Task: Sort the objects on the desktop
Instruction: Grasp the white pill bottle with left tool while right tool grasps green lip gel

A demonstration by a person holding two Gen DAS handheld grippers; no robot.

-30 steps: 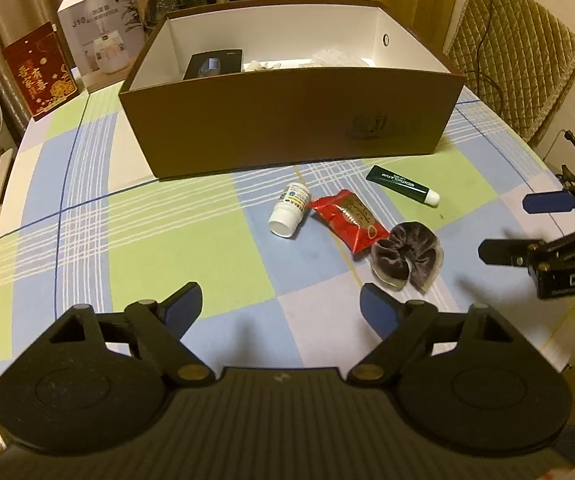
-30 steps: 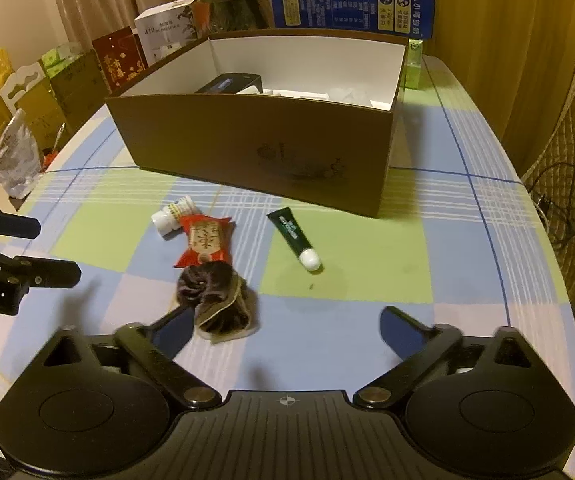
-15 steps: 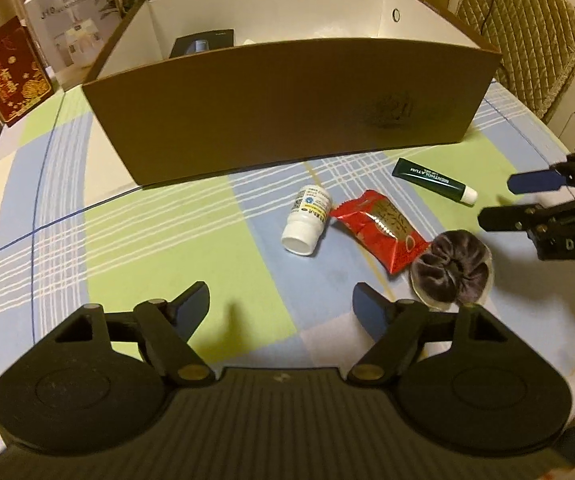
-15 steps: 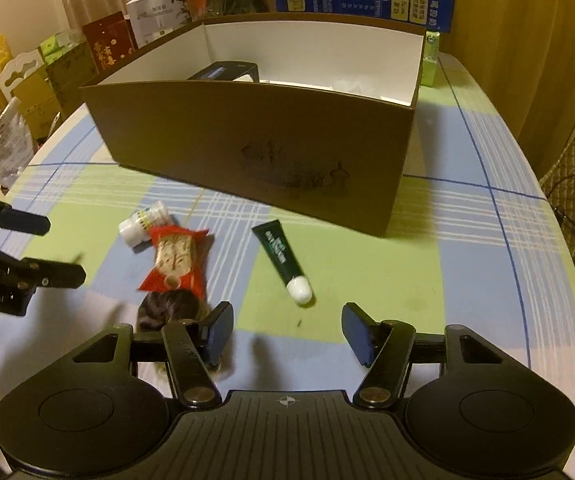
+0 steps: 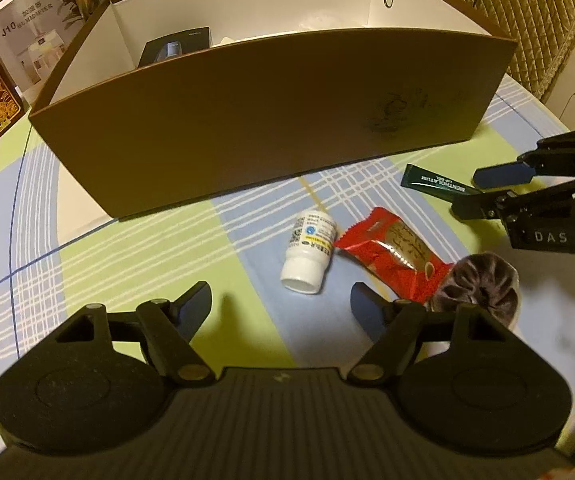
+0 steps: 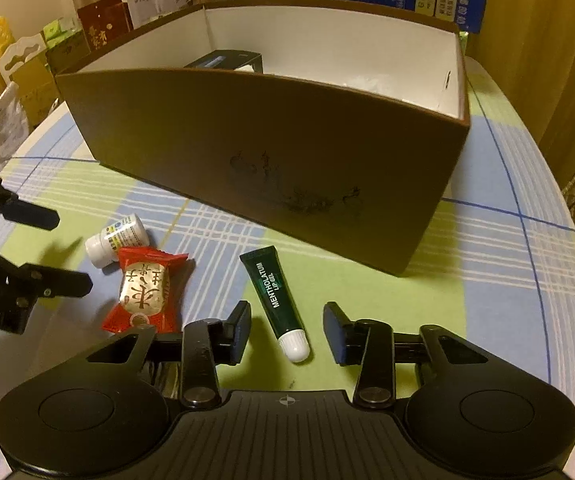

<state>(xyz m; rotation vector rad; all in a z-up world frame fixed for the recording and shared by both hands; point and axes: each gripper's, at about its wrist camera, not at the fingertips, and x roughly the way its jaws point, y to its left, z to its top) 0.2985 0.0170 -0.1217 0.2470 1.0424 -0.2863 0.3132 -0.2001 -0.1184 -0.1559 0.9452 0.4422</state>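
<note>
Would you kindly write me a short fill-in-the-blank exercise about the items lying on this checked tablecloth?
1. The white pill bottle lies on its ____.
2. The snack packet beside the bottle is ____ in colour.
3. The green lip gel tube has a ____ cap.
4. The tube's cap lies between the fingers of the ____ gripper.

Missing words: side; red; white; right

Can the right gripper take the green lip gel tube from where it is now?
Probably yes. The right gripper has the tube lying between its closing jaws, cap end nearest, pads not yet touching, with nothing in the way.
</note>
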